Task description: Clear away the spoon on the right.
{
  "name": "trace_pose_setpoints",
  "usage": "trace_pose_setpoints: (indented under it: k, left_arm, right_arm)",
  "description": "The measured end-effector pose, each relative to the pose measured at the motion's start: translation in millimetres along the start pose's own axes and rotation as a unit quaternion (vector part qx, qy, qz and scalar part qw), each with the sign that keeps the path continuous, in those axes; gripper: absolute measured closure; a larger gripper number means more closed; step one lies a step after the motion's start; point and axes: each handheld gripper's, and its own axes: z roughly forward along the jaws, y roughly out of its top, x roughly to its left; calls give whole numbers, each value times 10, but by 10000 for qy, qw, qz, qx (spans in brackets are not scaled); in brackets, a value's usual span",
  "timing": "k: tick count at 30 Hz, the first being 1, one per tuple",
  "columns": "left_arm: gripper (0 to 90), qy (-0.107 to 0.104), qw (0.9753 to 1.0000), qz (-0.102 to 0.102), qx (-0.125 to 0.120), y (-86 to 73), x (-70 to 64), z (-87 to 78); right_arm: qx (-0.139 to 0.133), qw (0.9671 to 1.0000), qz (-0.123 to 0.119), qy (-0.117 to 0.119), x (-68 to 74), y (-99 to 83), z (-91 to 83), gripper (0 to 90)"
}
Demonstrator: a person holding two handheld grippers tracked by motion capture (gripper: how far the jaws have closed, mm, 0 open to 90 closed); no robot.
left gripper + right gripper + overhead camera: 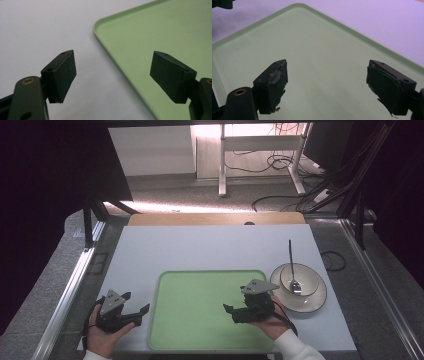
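Over the near right part of the green tray [200, 310], the right gripper [231, 311] hangs in the person's right hand [272, 322], its jaws spread wide with nothing between them. From the right gripper view, that gripper [327, 87] looks down on the bare tray floor [317, 47], whose rim runs across the top of the view with the white desk [387, 22] beyond it.

Left of the tray, near the desk's front left corner, the left gripper [137, 305] sits in the left hand [102, 337], jaws also spread and holding nothing. From the left gripper view, this gripper [112, 75] straddles the tray's edge: one jaw over the white desk [37, 30], the other over the tray [160, 32], with a rounded tray corner ahead.

Just beside the tray's right edge, toward the desk's right edge, a plate [310, 301] carries a bowl [310, 275], and a spoon [292, 265] rests in the bowl, its handle pointing toward the far edge.
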Motion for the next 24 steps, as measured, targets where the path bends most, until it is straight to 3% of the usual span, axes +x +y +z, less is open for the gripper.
trace_pose_setpoints:
  k: [5,12,24]
  left_arm:
    - [193,-46,10000,7,63,-7,2,11]
    - [185,-67,10000,12,59,-2,-13,17]
    - [184,-48,9999,-24,145,-1,8,69]
  right_arm:
    - [22,9998,108,167,-8,-6,20,206]
    - [128,9998,-52,174,28,-12,43,208]
    - [203,9996,-53,175,7,-24,30,229]
